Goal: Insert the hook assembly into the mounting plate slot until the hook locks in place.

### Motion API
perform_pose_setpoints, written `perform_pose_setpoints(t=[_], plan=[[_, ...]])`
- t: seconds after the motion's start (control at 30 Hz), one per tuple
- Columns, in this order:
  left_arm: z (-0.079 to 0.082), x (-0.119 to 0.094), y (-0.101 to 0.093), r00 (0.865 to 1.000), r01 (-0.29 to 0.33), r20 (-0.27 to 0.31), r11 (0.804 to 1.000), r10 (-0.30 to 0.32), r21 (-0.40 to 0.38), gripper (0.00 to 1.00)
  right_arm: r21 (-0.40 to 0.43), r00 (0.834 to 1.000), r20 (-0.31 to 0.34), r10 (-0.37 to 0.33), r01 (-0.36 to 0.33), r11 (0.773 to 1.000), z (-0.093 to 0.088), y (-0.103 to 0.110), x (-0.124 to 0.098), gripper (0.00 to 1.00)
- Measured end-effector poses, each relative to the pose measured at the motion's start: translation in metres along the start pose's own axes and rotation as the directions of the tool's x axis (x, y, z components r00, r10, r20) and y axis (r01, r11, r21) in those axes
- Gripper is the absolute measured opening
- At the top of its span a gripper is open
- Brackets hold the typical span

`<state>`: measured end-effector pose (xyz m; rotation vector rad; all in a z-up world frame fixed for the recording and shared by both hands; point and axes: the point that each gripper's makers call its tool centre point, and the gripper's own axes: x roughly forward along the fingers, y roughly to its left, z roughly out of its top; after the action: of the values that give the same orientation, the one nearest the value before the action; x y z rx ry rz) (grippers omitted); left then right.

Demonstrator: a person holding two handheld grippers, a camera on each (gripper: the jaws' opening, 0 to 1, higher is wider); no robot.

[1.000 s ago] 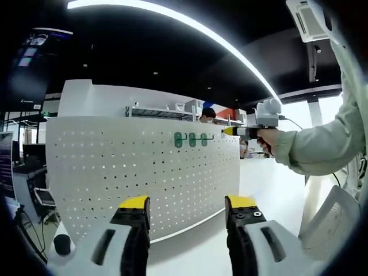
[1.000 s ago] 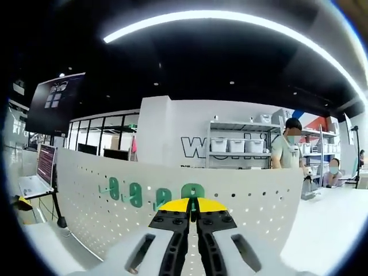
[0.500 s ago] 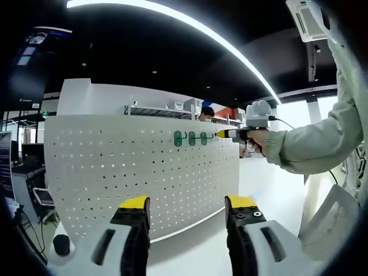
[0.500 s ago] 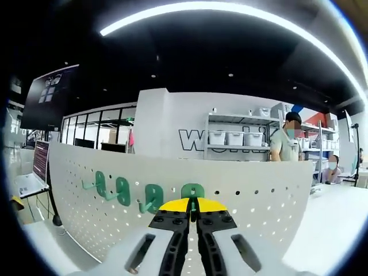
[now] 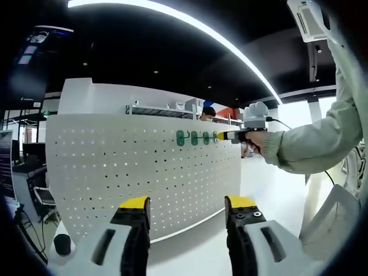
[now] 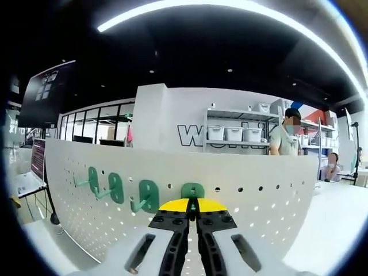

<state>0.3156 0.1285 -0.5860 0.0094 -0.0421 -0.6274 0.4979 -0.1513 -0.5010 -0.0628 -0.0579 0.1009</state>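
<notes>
Pressing a green hook [image 6: 192,191] to the perforated white pegboard [image 6: 259,201], right tongs [image 6: 192,208] clenched; left tongs [image 5: 187,204] released

A curved ceiling light strip [image 5: 190,26] glares white against a dark ceiling, bending with the fisheye distortion in both views. The white pegboard [image 5: 138,172] is evenly lit and sharp; daylight washes out the far window area [image 5: 299,112], and distant shelves [image 6: 238,135] appear soft.
</notes>
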Motion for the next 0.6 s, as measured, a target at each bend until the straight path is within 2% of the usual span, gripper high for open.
perform_pose_setpoints(t=[0.6], plan=[[-0.0011,-0.0006,0.0008,1.000,-0.004,0.001,1.000,0.004,-0.003,0.54,-0.007,1.000,0.005,-0.005,0.005,1.000,-0.0010,-0.0012,0.0016,0.01]])
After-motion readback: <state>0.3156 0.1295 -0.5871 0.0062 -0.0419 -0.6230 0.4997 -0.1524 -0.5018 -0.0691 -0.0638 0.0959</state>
